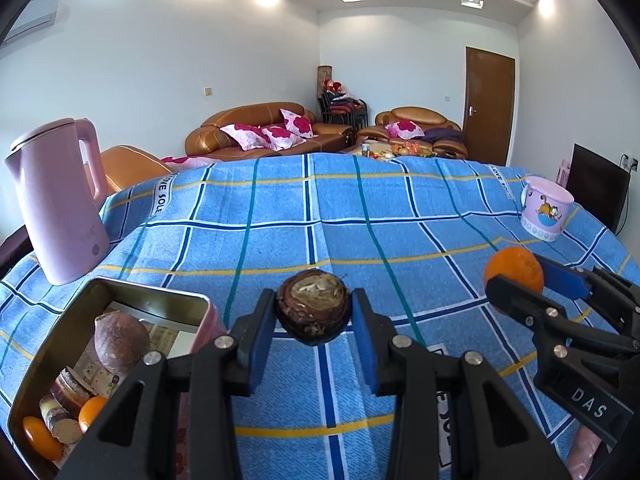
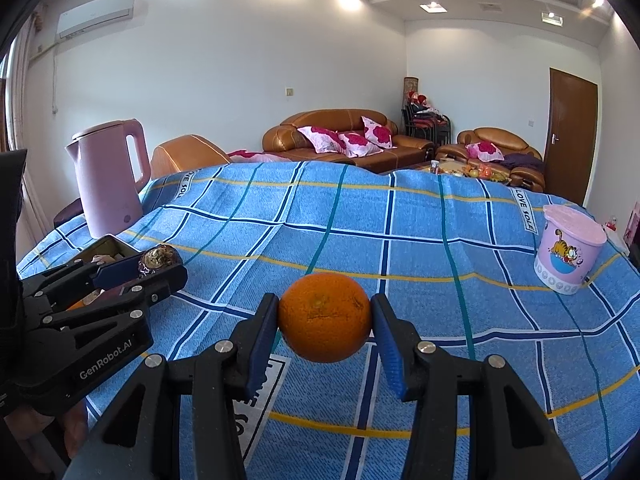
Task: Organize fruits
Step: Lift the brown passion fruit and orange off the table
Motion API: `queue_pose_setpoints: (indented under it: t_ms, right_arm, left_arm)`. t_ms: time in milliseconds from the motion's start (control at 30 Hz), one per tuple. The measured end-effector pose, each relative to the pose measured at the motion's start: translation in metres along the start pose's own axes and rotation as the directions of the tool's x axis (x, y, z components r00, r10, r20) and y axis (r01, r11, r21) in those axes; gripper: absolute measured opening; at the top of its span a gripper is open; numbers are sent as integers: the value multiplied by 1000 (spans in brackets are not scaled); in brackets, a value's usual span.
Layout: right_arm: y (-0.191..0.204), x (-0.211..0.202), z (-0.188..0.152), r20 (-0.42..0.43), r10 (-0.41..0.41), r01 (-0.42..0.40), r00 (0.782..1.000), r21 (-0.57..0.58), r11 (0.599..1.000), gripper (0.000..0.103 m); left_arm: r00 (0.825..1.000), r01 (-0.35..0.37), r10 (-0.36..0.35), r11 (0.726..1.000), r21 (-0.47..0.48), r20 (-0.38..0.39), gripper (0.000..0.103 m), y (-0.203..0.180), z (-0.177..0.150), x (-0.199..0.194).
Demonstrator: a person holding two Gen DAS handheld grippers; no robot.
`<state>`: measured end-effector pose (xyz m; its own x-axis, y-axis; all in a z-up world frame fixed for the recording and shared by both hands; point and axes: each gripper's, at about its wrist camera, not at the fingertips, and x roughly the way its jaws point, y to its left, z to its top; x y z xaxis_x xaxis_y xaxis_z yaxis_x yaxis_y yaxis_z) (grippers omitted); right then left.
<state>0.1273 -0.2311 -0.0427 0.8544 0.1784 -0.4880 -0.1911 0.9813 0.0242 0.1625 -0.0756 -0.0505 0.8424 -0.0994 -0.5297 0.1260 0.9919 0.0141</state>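
You're mid-carry with both hands loaded. Your left hand-held gripper (image 1: 313, 312) is clamped on a dark brown round fruit (image 1: 312, 308), both blue pads pressed on its sides, dead centre of the left wrist view. Your right hand-held gripper (image 2: 325, 320) is clamped on an orange (image 2: 324, 317), centre of the right wrist view. Both fruits look lifted clear of the blue checked cloth (image 1: 320, 216) on the table, though I can't confirm the gap under them.

The destination looks like the open metal tin (image 1: 160, 292) at lower left of the left wrist view. It already holds a brown round fruit (image 1: 120, 340), two small oranges (image 1: 38, 436) and some cut pieces, so pick-up is done and placing comes next.

Next move, my read:
- Left goes first. The tin is just beside that hand-held gripper, to its left in frame.
- Swing the brown fruit over the rim, lower it into a free patch, then open.
- Free space looks tight. Aim for the far end near the top of the tin, where the bottom shows.
- Keep the right one parked until left clears. The two sit near each other, and the orange shows at the right edge of the left view.

The pink kettle (image 1: 56, 204) at upper left stands just behind the tin, so don't overshoot. The pink cartoon cup (image 2: 568, 248) at far right is well apart.
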Motion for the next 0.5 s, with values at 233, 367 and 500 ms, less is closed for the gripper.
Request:
queue_pose_setpoints:
  t_ms: [233,367,500]
  right_arm:
    - [0,-5,0,25,-2,2,1000,0,1000,49]
    - [0,-8,0,40,-3,3,999,0,1000,49]
    - [0,-10,-1,55,-5,5,998,0,1000,49]
  left_arm:
    - [1000,-7,7,1000,-4,30,39,1,-1,-6]
    - [999,-13,13,1000,-3,45,39,0,-1,-9]
    - [998,-19,19,1000,-6,59,39,1,-1,-11]
